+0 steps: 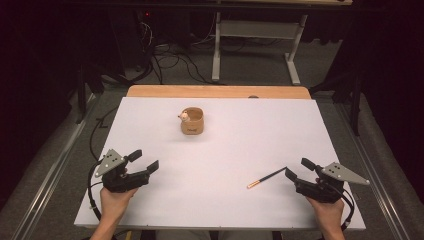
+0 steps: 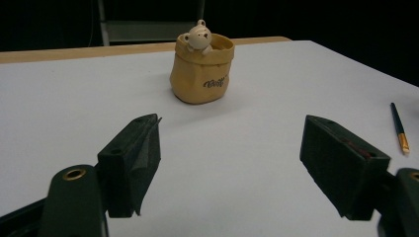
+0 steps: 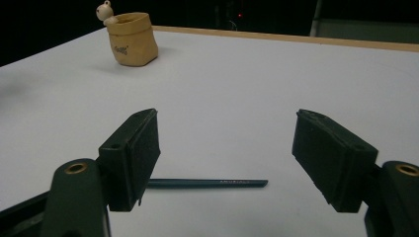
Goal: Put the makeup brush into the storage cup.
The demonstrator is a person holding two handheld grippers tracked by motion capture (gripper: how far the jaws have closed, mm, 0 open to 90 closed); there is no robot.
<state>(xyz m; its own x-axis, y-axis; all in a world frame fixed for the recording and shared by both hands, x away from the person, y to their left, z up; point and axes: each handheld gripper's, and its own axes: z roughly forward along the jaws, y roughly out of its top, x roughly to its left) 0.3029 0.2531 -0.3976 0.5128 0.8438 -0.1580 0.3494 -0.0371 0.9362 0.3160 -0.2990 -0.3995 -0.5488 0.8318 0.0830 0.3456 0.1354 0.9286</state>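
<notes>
The work looks to be at its very start: a judgement, since both tongs rest low at the near edge of the white surface (image 1: 220,150) with nothing picked up. The left tongs (image 1: 143,161) sit by the near left corner, jaws spread wide and empty, aimed toward the tan, sack-shaped soft pot with a small cream bear figure peeking over its rim (image 1: 192,120). That pot stands upright toward the far edge, a little left of the middle, well apart from both hands.

The right tongs (image 1: 299,169) lie by the near right corner, jaws likewise wide open and holding nothing. The slim dark-blue pencil-like stick with a gold-and-orange end (image 1: 267,177) lies flat on the surface just beside them, its dark tip close to one jaw; in the right gripper view it (image 3: 207,183) runs crosswise just ahead of the jaws, not between the pads.

The likely next move is for the right tongs to lower over the stick and close across its thin shaft, squarely, so it does not roll away.

Count: one pot, one bear figure, one stick, two tongs.
</notes>
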